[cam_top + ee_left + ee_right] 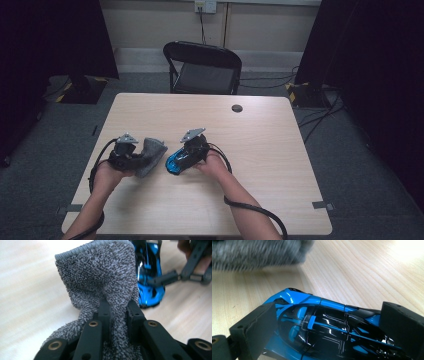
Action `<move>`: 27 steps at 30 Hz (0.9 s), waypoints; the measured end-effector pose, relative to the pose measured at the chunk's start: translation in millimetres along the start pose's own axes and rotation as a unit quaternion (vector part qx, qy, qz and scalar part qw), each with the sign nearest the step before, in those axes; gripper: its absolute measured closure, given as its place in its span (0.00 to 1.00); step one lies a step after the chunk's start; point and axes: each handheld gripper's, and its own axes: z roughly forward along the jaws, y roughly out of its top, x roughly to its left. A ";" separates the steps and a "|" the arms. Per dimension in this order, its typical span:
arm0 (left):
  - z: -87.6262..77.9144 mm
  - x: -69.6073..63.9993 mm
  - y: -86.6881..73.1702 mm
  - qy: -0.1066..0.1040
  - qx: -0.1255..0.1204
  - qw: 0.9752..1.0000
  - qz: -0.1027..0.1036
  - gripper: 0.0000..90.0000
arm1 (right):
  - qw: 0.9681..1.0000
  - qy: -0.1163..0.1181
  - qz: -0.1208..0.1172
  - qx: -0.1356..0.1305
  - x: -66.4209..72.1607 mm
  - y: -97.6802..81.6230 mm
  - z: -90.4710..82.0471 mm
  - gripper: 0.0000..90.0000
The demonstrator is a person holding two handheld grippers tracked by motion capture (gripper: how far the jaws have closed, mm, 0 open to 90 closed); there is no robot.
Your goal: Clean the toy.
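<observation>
A grey terry cloth (150, 156) (100, 280) is pinched in my left gripper (134, 159) (118, 312), whose jaws are shut on a bunched fold of it. The cloth hangs just left of a blue and black toy car (176, 161) (149, 272) (324, 325) on the wooden table (260, 150). My right gripper (192, 152) (329, 326) is shut on the car, one pad on each side of its body. In the right gripper view the cloth (259, 253) shows blurred at the top left. The right gripper's jaws (175, 276) also appear in the left gripper view.
A black folding chair (204, 67) stands behind the table's far edge. A dark round cap (237, 108) sits in the tabletop at the back right. Cables trail from both grippers over the table's near side.
</observation>
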 end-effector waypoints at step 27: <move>91.2 10.3 68.8 0.004 -0.024 1.000 0.018 0.85 | 1.000 0.001 -0.001 -0.004 -1.0 -0.9 0.0 0.02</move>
